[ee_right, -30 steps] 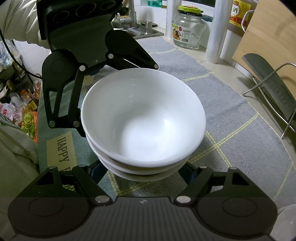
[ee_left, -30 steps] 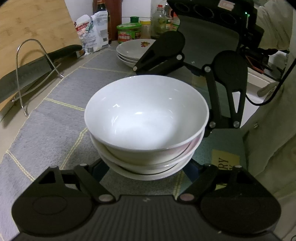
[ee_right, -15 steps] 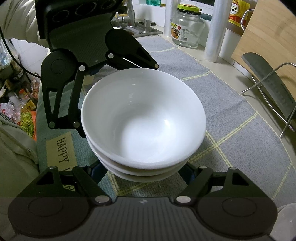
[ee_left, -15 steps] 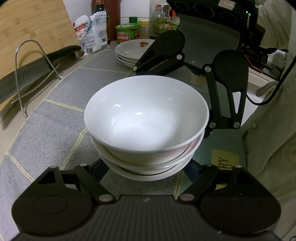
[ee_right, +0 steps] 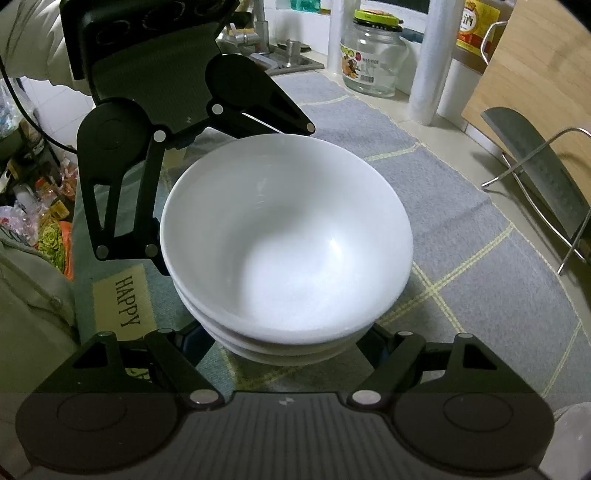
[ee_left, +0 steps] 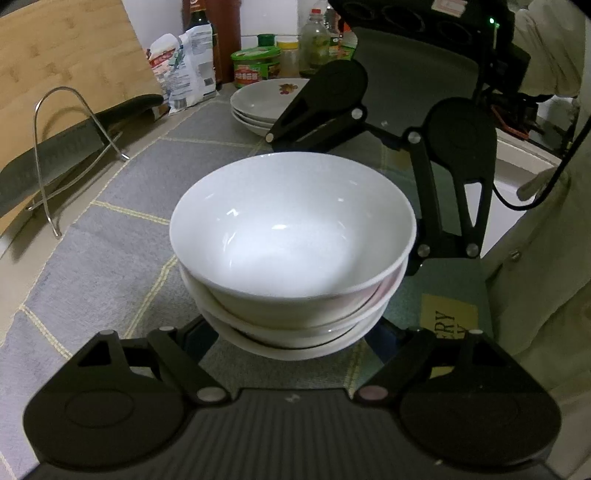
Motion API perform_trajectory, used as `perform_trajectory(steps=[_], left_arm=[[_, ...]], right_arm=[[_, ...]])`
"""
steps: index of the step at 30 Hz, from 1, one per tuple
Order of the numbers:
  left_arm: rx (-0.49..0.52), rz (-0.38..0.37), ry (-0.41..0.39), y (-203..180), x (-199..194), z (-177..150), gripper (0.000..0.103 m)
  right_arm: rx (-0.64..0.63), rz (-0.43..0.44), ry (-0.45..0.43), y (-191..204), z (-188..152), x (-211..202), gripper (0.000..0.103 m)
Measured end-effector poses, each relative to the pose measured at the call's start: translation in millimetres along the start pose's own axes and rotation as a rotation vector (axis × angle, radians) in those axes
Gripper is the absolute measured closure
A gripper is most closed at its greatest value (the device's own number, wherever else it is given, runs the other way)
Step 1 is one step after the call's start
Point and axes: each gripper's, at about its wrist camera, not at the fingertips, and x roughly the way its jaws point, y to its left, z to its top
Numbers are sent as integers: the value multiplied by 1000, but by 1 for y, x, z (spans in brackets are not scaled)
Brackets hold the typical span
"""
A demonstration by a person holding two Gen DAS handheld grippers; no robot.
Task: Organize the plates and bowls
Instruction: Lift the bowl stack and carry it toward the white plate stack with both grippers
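A stack of three white bowls [ee_left: 291,236] fills the middle of both wrist views, over a grey mat [ee_left: 122,192]. My left gripper [ee_left: 295,343] reaches under the stack from the near side, its fingertips hidden below the bottom bowl and closed against its base. My right gripper [ee_right: 291,347] grips the same stack [ee_right: 288,236] from the opposite side, tips also hidden. Each gripper's black linkage [ee_left: 424,192] shows beyond the bowls in the other's view. A second stack of shallow plates [ee_left: 266,103] with a flower print sits at the back of the mat.
A wire rack [ee_left: 70,147] holding a cleaver [ee_right: 535,166] stands against a wooden board [ee_left: 66,55]. Bottles, jars and a packet [ee_left: 184,70] line the back wall. A glass jar [ee_right: 373,59], a white roll and a sink tap [ee_right: 266,33] sit behind. A person's sleeve [ee_left: 546,48] is nearby.
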Motion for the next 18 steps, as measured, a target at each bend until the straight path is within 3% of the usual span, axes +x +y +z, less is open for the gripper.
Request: perform_trajectory(steps=[18], left_arm=[[-101,89,-17,-35,5,46,18]], right_arm=[[-118,60,6,-18,-23,-50,18]])
